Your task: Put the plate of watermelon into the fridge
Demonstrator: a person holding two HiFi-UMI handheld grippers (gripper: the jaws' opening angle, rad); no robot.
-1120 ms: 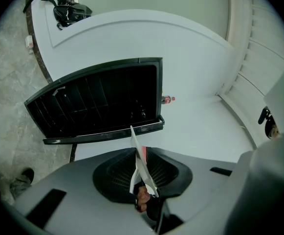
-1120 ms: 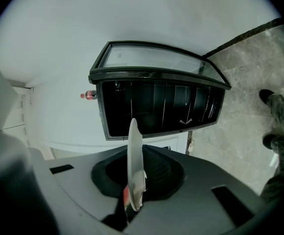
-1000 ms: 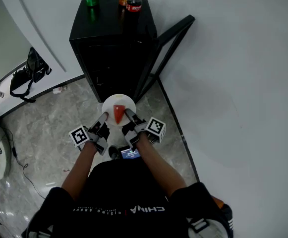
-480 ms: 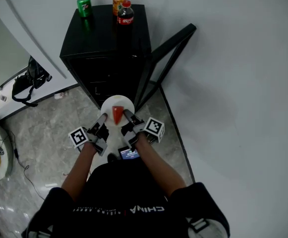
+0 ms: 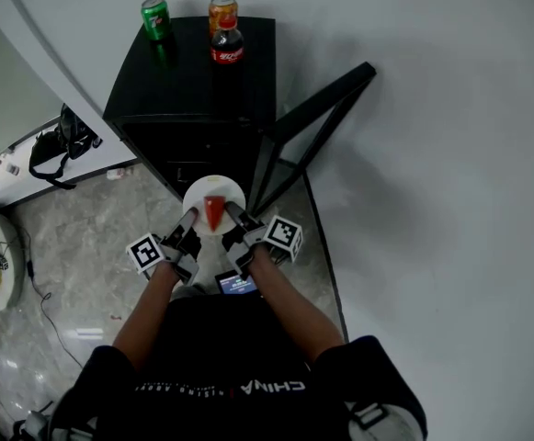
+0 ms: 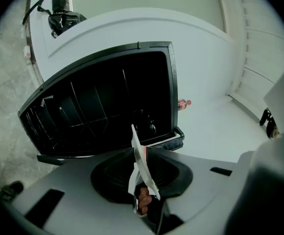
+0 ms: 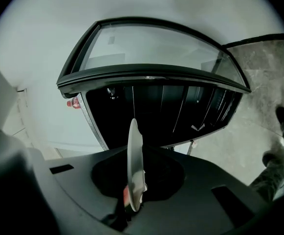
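Note:
A white plate [image 5: 214,194] carries a red wedge of watermelon [image 5: 213,211]. I hold it level in front of the black fridge [image 5: 193,81], whose glass door [image 5: 317,118] stands open to the right. My left gripper [image 5: 191,217] is shut on the plate's left rim and my right gripper [image 5: 231,212] is shut on its right rim. In the left gripper view the plate [image 6: 141,163] shows edge-on before the dark shelves of the fridge [image 6: 98,106]. The right gripper view shows the plate's rim [image 7: 134,160] with the fridge's interior [image 7: 171,109] and the door [image 7: 151,45] behind it.
On top of the fridge stand a green can [image 5: 155,16], an orange can [image 5: 221,12] and a cola bottle [image 5: 227,42]. A white wall runs along the right. A black bag [image 5: 60,141] lies at the left beside the marble floor [image 5: 73,246].
Both grippers have carried the plate forward, and it now sits closer to the fridge's open front. The grip on both rims is unchanged.

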